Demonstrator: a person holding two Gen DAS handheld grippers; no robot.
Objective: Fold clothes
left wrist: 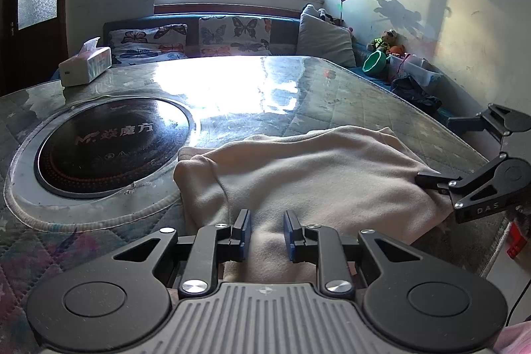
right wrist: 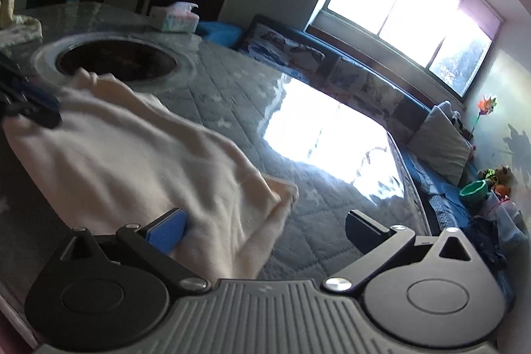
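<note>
Hovering over the cream garment (left wrist: 298,175) on the quilted worktop (left wrist: 348,95), my left hand-held gripper (left wrist: 267,233) gapes partly, empty; my right hand-held gripper (right wrist: 265,229) spreads wide at its right edge, holding nothing.

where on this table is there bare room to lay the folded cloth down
The widest bare patch is the far side of the table, between the round cooktop and the cushions beyond. A smaller strip runs past the cream cloth on its right. The near edge is crowded: both claws, left and right, open over the cloth. The tissue box takes the far left corner.
</note>
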